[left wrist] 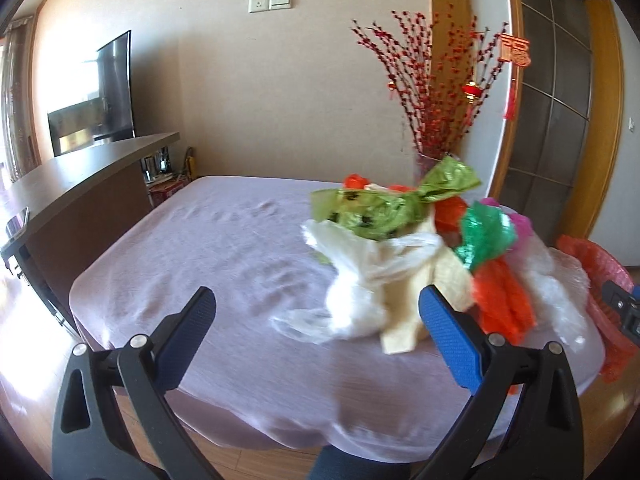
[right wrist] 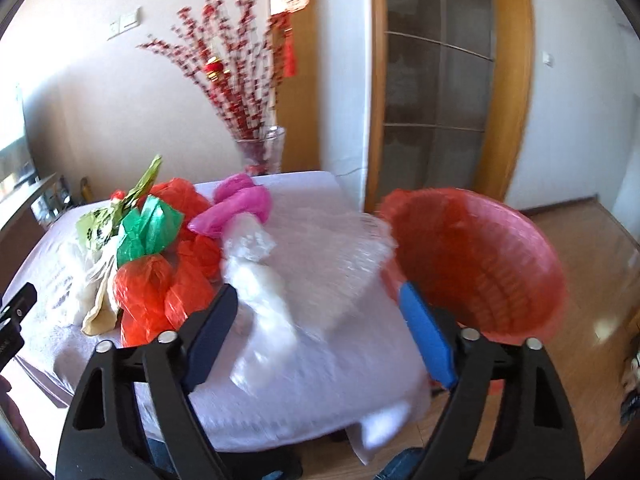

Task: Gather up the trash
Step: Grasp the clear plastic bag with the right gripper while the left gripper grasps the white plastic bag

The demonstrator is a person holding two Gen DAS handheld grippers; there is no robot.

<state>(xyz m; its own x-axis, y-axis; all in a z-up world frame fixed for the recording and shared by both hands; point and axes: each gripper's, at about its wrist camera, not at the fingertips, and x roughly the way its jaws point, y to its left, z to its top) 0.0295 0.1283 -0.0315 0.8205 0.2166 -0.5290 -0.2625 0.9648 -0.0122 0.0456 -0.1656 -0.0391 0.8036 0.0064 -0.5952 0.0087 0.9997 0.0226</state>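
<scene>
A heap of crumpled plastic bags lies on the lilac tablecloth (left wrist: 200,240): a green bag (left wrist: 372,208), a white bag (left wrist: 352,304), a cream bag (left wrist: 420,296), orange bags (left wrist: 504,300) and a teal bag (left wrist: 484,236). My left gripper (left wrist: 316,291) is open at the near table edge, with the white bag just ahead between its fingers. In the right wrist view, my right gripper (right wrist: 318,291) is open, and a clear-white bag (right wrist: 264,292) lies between its fingers without being pinched. A pink bag (right wrist: 240,208) sits behind it. A red-lined bin (right wrist: 476,264) stands right of the table.
A glass vase of red berry branches (right wrist: 264,148) stands at the table's far corner. A dark counter (left wrist: 80,184) runs along the left, with a TV (left wrist: 116,88) behind it. A wood-framed glass door (right wrist: 436,80) is behind the bin, above wooden floor (right wrist: 592,264).
</scene>
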